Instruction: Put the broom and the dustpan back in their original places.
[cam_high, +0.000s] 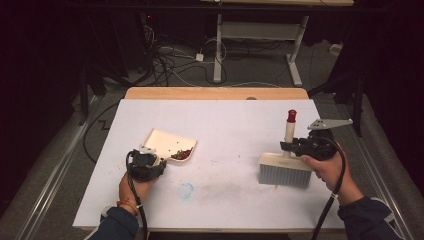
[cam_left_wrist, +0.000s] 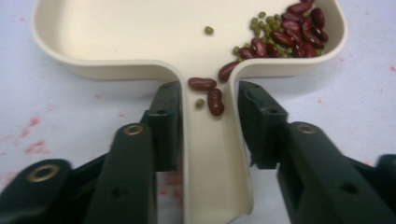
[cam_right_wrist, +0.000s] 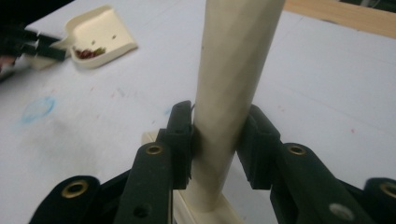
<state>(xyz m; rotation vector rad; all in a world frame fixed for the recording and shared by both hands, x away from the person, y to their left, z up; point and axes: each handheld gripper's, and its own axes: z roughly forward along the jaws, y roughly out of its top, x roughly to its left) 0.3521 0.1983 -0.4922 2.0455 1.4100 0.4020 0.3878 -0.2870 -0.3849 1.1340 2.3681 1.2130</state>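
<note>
Left gripper (cam_high: 161, 165) clamped on dustpan (cam_high: 165, 141) handle at nine o'clock, steadying beans (cam_high: 181, 154); right gripper (cam_high: 289, 146) clenched around upright brush (cam_high: 285, 171) at three o'clock, presumably ready for sweeping.

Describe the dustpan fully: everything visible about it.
The dustpan is cream, plastic-looking, with a raised rim and a channelled handle. It lies flat on the white table, left of centre. Red beans and small green ones are heaped in one corner; a few sit in the handle. The left hand-held gripper clamps the handle.
</note>
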